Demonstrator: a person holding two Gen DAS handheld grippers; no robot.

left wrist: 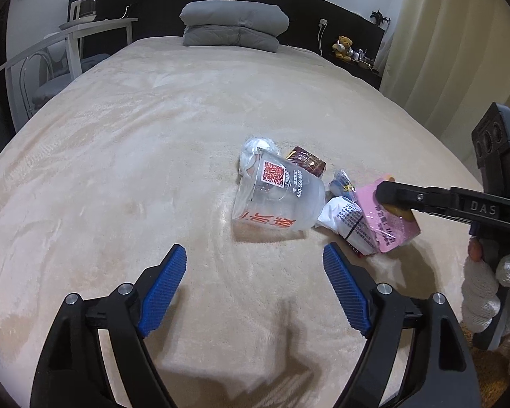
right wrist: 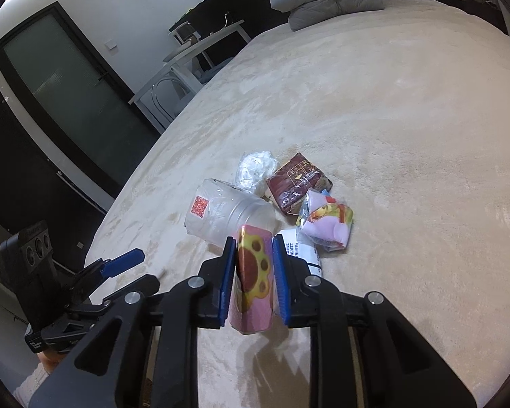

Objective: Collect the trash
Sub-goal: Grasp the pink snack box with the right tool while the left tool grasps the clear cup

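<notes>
A small heap of trash lies on the beige bed cover (left wrist: 153, 142). My right gripper (right wrist: 254, 243) is shut on a pink snack packet (right wrist: 253, 272) with a paw print, held just above the cover; the same pink packet (left wrist: 387, 217) shows in the left wrist view, with the right gripper (left wrist: 382, 195) shut on it. A clear plastic cup (left wrist: 275, 197) (right wrist: 227, 214) with red print lies on its side. Around it lie a white printed wrapper (left wrist: 350, 224), a dark red packet (right wrist: 297, 183), a colourful wrapper (right wrist: 326, 224) and a crumpled clear bag (right wrist: 255, 166). My left gripper (left wrist: 255, 258) stands open and holds nothing, short of the cup.
Folded grey bedding (left wrist: 234, 27) sits at the head of the bed. A white desk (left wrist: 71, 34) and chair stand to the left, a teddy bear (left wrist: 343, 46) on the ledge at the right. A gloved hand (left wrist: 482, 292) holds the right gripper's handle. A dark door (right wrist: 71, 78) is beyond the bed.
</notes>
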